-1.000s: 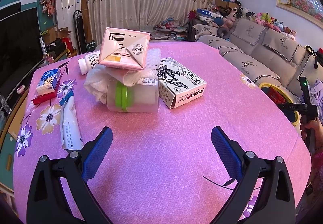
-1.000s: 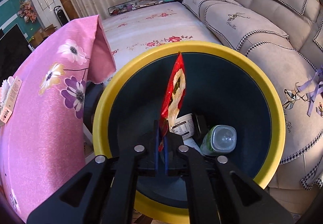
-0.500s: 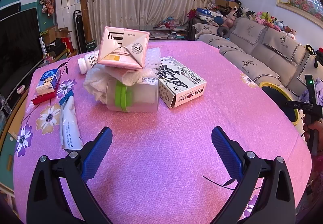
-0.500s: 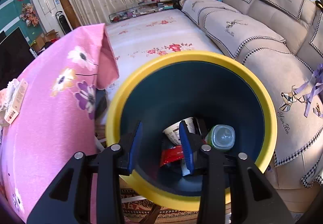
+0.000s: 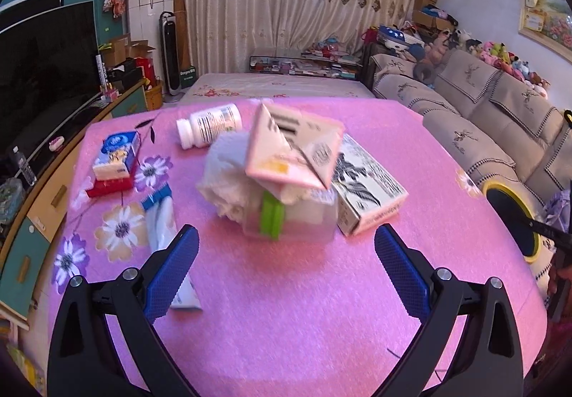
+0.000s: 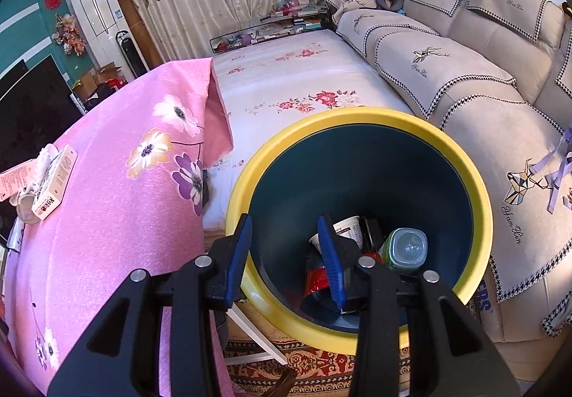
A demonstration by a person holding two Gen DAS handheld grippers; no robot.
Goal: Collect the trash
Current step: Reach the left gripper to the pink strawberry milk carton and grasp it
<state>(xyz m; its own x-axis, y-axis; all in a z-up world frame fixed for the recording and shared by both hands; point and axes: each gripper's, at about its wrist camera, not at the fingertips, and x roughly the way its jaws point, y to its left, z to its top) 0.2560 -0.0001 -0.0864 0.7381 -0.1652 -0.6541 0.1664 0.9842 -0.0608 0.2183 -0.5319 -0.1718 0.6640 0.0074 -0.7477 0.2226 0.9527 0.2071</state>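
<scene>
Right tongs (image 6: pixel 286 254) are seen parted and empty over the yellow-rimmed bin (image 6: pixel 475 179), red wrapper (image 6: pixel 316 280) already inside. Left tongs (image 5: pixel 286 261) are held wide open near the pile on the desk (image 5: pixel 286 307). Pink carton (image 5: pixel 295 153) on top is probably best lifted first, so nothing underneath gets toppled.

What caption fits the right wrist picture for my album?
Open right gripper above the yellow-rimmed bin, with a red wrapper inside.
</scene>
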